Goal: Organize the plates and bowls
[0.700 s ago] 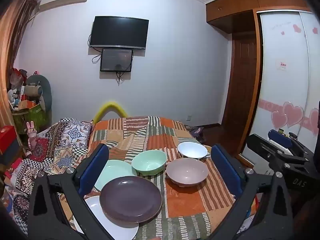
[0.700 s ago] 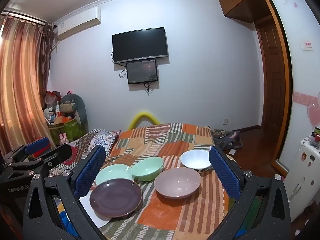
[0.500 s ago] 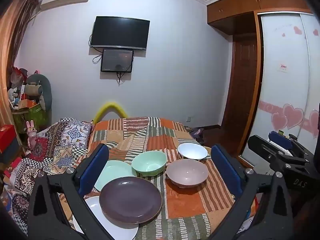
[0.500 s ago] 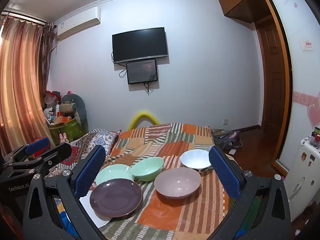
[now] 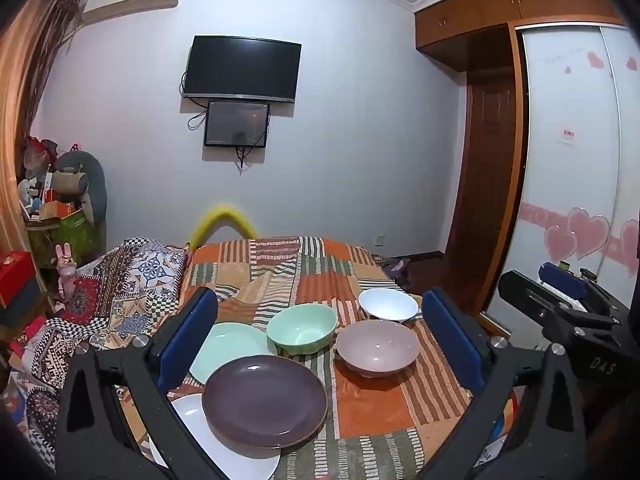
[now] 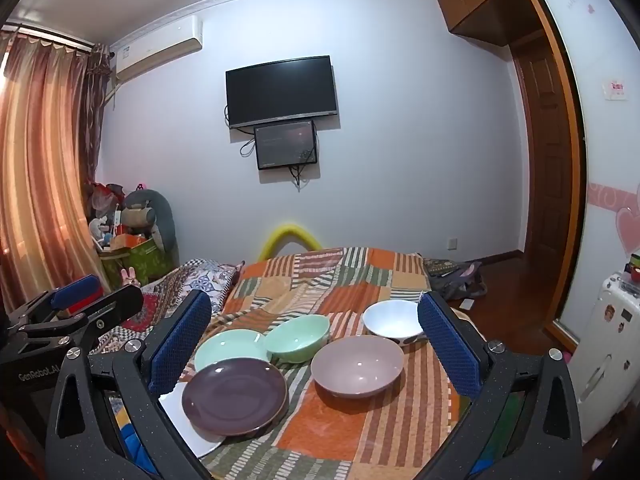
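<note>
On a patchwork-covered table (image 5: 376,408) lie a dark purple plate (image 5: 264,400) overlapping a white plate (image 5: 224,452), and a mint green plate (image 5: 228,344) behind them. A mint green bowl (image 5: 302,328), a mauve bowl (image 5: 376,350) and a white bowl (image 5: 387,304) stand further right. My left gripper (image 5: 320,340) hangs open in front of the dishes, nothing between its fingers. My right gripper (image 6: 314,344) is open too, held before the same dishes: purple plate (image 6: 234,396), mauve bowl (image 6: 356,366), green bowl (image 6: 298,338), white bowl (image 6: 392,320). Each gripper shows at the other view's edge.
A patterned quilt (image 5: 116,292) lies left of the table. Boxes and toys (image 5: 60,216) crowd the left corner. A small white fridge (image 6: 604,344) stands at the right, near a wardrobe door (image 5: 576,160). A TV (image 5: 242,68) hangs on the far wall.
</note>
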{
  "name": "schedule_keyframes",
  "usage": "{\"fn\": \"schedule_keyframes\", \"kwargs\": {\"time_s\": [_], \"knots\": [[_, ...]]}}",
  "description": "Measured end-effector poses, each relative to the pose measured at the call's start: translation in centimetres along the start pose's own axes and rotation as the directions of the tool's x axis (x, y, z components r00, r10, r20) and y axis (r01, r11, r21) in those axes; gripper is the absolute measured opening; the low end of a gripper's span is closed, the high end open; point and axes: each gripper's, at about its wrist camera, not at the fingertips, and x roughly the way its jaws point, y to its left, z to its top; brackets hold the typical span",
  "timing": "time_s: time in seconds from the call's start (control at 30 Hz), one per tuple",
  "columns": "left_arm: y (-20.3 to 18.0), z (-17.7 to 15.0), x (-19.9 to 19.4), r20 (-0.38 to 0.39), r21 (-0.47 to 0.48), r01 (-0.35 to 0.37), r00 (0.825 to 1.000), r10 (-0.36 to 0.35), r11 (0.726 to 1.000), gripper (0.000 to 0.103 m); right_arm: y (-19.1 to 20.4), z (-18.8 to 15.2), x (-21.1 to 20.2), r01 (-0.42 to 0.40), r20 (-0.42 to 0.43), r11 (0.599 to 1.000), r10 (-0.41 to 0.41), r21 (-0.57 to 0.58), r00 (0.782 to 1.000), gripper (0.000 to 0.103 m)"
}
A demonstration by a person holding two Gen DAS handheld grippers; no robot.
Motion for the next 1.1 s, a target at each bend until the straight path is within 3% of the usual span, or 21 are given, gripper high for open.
{"fn": "schedule_keyframes", "kwargs": {"time_s": [1.1], "knots": [[-0.44, -0.17, 0.00, -0.005, 0.021, 0.003, 1.000, -0.003, 1.000, 0.103, -0.13, 0.02, 0.29, -0.003, -0.014, 1.000, 0.004, 0.013, 1.000, 0.103]]}}
